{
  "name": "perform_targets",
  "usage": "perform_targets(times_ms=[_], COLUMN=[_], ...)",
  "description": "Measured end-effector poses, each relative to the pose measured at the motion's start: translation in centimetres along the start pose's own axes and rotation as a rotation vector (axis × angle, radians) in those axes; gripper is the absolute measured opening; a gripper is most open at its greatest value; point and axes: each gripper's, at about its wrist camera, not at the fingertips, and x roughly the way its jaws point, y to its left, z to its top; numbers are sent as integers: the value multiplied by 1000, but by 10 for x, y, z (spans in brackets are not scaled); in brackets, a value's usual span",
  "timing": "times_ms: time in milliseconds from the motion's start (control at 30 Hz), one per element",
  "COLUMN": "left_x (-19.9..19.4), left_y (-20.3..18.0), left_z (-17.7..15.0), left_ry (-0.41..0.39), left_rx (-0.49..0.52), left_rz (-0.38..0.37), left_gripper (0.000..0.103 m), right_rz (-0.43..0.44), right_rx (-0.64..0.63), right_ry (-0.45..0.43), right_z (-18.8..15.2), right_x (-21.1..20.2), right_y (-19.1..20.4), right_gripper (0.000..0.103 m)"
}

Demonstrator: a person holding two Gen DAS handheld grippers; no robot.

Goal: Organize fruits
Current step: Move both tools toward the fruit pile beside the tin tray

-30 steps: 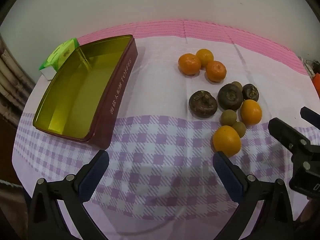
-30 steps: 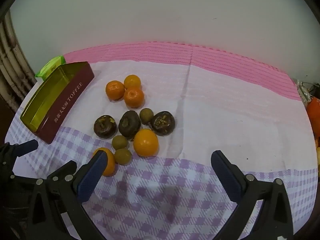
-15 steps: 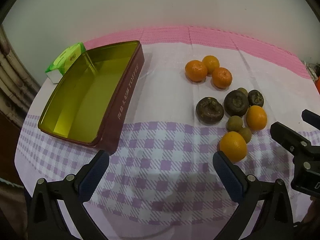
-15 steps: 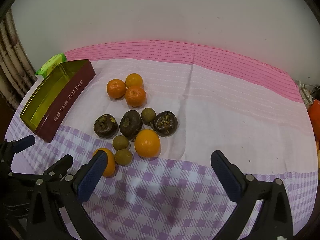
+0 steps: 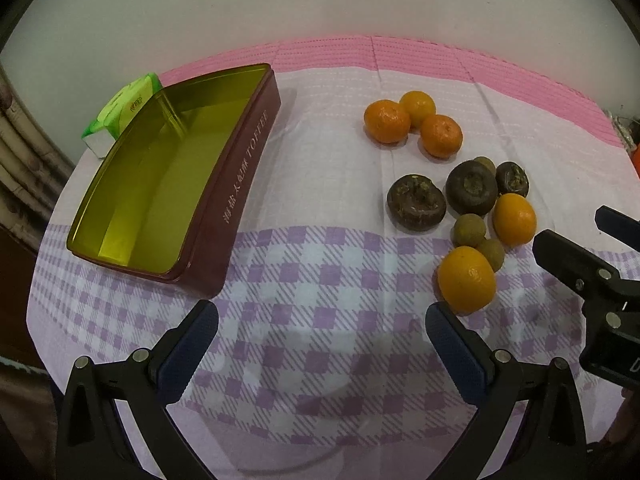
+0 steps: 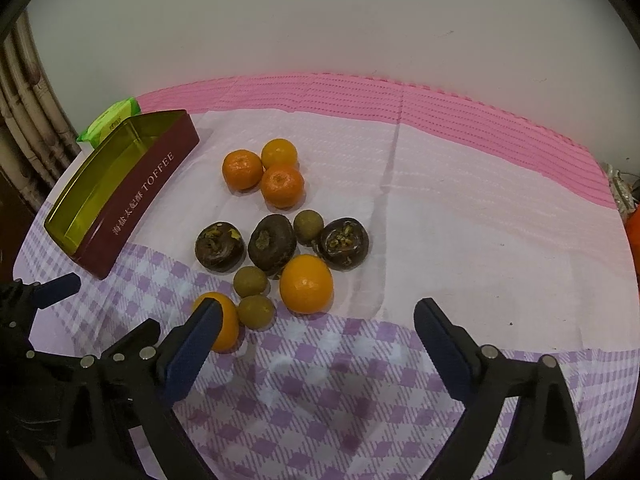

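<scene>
A: Through the left wrist camera, our left tongs (image 5: 322,334) hang spread wide over the pink-and-purple checked tablecloth (image 5: 320,320), gripping nothing. Ahead and left of them sits the open maroon toffee tin with a gold inside (image 5: 168,184), a green-and-white packet (image 5: 120,116) behind it.

B: Ahead and right we see the fruit: three round orange tangerines (image 5: 412,122) farthest, the dark brown wrinkled fruits (image 5: 416,202) nearer, and one orange fruit (image 5: 466,278) just beyond the right fingertip.

A: Through the right wrist camera, our right tongs (image 6: 316,326) are spread too, gripping nothing.

B: Their left fingertip covers part of that orange fruit (image 6: 224,320); small olive-brown round fruits (image 6: 250,282) and the tin (image 6: 120,196) lie ahead, leftward.
</scene>
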Motion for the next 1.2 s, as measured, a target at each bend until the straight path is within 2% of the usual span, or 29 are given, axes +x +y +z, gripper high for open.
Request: perform_targets(times_ms=[733, 1000, 1200], left_x=[2, 4, 4], left_y=[0, 0, -1], left_z=[-1, 0, 0], left_ry=[9, 11, 12], left_rx=[-4, -3, -5], left_rz=[0, 1, 2], left_gripper=[103, 103, 103], right_rz=[18, 23, 35], right_rx=[-1, -4, -4], right_ry=[19, 20, 28], right_z=[1, 2, 1], right_x=[7, 8, 9], right_y=[0, 1, 1], right_gripper=[94, 92, 85])
